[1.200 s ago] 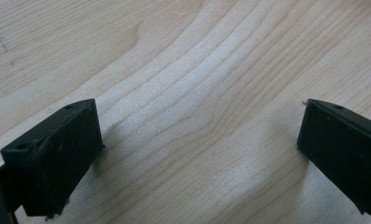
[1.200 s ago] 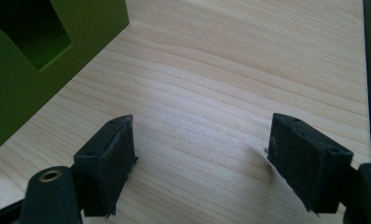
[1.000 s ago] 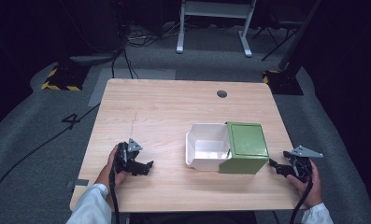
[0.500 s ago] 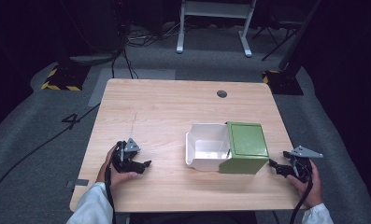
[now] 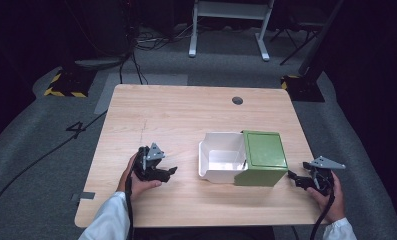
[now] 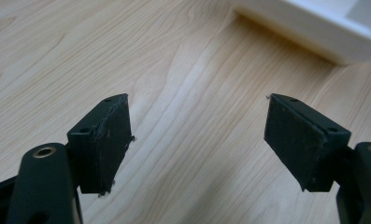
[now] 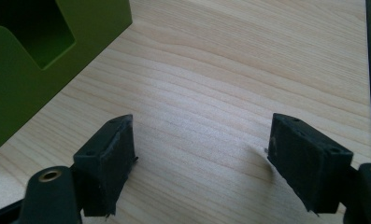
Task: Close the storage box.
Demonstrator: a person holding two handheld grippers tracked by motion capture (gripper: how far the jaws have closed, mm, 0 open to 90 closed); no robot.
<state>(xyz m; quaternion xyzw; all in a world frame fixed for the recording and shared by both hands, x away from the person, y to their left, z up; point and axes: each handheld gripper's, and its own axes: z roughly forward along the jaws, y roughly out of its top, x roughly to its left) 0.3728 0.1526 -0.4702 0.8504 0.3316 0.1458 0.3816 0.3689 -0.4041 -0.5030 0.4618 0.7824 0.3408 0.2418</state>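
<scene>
Overhead view faces table (image 5: 196,110); gripper views close.

We read one sign: a dark figure "4" (image 5: 75,127) marked on the grey floor (image 5: 36,150) to the left of the table, just beside a black cable that runs across the carpet. Near it, farther back, a base plate carries yellow-and-black hazard stripes (image 5: 62,93), and a like striped edge (image 5: 288,78) shows at the right behind the table; these are warning markings without letters. We find no legible text, label or brand on the table, on the green and white boxes or on the grippers.
</scene>
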